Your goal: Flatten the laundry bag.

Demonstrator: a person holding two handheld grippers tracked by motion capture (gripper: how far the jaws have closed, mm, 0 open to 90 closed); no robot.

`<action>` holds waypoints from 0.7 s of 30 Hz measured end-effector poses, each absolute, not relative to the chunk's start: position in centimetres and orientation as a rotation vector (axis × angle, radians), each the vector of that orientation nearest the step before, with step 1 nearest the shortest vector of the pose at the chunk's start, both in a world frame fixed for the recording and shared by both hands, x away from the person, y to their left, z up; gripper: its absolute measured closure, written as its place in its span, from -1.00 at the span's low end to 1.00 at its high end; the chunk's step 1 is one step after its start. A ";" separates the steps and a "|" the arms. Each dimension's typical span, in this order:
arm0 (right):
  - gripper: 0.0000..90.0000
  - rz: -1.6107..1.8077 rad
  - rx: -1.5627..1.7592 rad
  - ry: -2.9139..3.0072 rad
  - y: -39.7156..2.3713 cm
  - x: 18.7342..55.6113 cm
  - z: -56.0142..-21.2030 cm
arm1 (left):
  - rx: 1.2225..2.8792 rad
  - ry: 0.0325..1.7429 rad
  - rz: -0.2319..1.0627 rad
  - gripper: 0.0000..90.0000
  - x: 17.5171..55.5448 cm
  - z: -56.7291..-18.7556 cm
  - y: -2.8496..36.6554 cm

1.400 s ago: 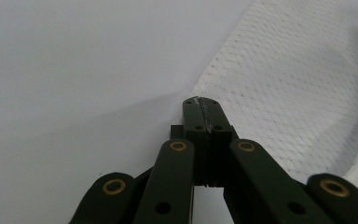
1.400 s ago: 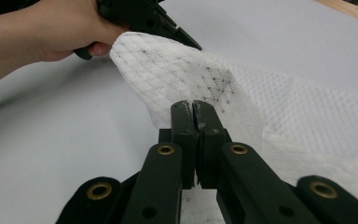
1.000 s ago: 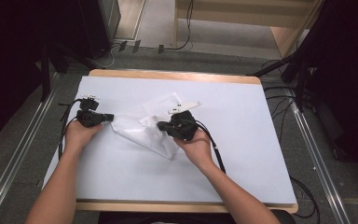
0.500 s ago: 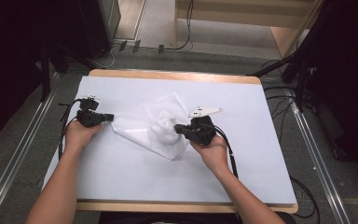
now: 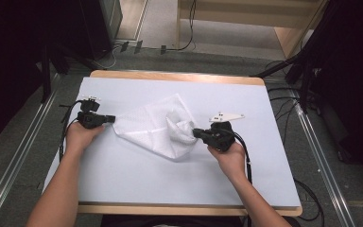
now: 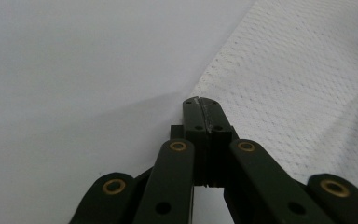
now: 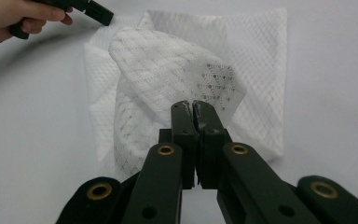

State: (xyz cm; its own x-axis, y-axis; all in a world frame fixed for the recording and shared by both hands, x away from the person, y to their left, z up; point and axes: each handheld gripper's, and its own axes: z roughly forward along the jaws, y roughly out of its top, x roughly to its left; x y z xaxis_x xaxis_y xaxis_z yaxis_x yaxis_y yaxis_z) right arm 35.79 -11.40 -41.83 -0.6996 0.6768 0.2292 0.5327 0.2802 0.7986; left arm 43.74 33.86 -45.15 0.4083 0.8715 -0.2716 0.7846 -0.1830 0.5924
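Both grippers (image 5: 111,118) (image 5: 196,133) pinch white mesh cloth (image 5: 151,125) on table (image 5: 123,175)

Bright even overhead light, soft shadows, dark surroundings, slightly blurred close-ups.

- Cloth (image 5: 156,125): white woven mesh fabric with a fine dotted, diamond-patterned texture; thin, matt, slightly see-through where folded.
- Table cover (image 5: 137,175): pale, smooth, matt sheet.
- Table edge (image 5: 175,75): light wood, smooth, visible along the borders of the sheet.
- Left gripper (image 6: 200,103): black matt plastic-looking jaws and links, brass-coloured rivets.
- Right gripper (image 7: 193,106): same black matt finish, brass-coloured rivets; scuffed jaw tips.
- Plate (image 5: 226,116) on the right gripper: pale, flat, matt.
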 end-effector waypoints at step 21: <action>0.98 1.352 1.218 2.391 -14.5 33.0 -43.2 | 2.003 1.409 0.160 1.00 43.9 -45.0 33.8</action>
